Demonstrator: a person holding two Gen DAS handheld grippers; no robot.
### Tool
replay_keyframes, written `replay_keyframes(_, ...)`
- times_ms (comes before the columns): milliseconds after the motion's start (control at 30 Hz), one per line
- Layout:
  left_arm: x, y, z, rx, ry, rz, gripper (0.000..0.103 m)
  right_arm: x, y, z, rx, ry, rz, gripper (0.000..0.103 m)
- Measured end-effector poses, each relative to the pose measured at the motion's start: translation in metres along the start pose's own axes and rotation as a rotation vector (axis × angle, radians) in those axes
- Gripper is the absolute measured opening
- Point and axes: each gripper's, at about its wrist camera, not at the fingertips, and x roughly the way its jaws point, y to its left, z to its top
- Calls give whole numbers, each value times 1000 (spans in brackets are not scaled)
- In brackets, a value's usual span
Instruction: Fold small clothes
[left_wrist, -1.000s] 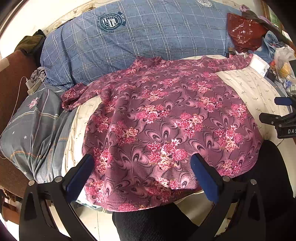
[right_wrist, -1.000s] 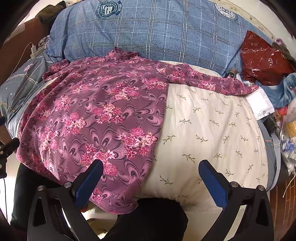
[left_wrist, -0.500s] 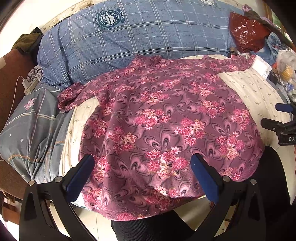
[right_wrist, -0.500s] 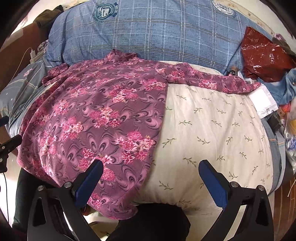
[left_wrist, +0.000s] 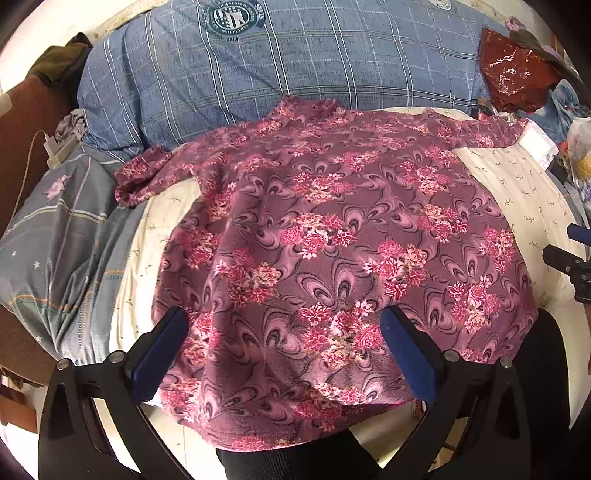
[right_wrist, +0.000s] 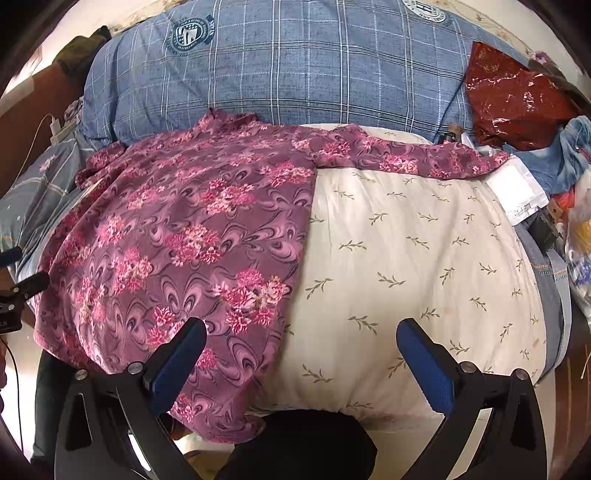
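A purple long-sleeved top with pink flowers (left_wrist: 325, 243) lies spread flat on a cream leaf-print cushion (right_wrist: 406, 258), collar toward the back. Its hem hangs over the near edge. One sleeve (right_wrist: 406, 160) stretches out to the right, the other (left_wrist: 147, 177) lies bunched at the left. My left gripper (left_wrist: 284, 332) is open above the hem, holding nothing. My right gripper (right_wrist: 301, 343) is open above the top's right edge (right_wrist: 295, 266) and the bare cushion, holding nothing. The top also shows in the right wrist view (right_wrist: 184, 229).
A blue checked pillow (left_wrist: 295, 66) lies behind the top. A grey-blue pillow (left_wrist: 62, 236) sits at the left. A red plastic bag (right_wrist: 513, 96), a white paper (right_wrist: 517, 192) and mixed clutter (right_wrist: 576, 229) crowd the right side. My dark-clad knees (right_wrist: 303, 443) are below the cushion edge.
Both grippers have drifted slightly; the top's hem has settled lower over the near edge. Both grippers stay open and empty.
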Motion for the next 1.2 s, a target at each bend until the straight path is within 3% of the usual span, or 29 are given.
replay_keyframes(900, 24, 13, 0, -47, 48, -46, 103, 10, -3, 6, 45, 18, 8, 102)
replay_keyframes(1200, 25, 74, 1, -191, 65, 19, 103, 25, -13, 2, 116, 43, 66, 97)
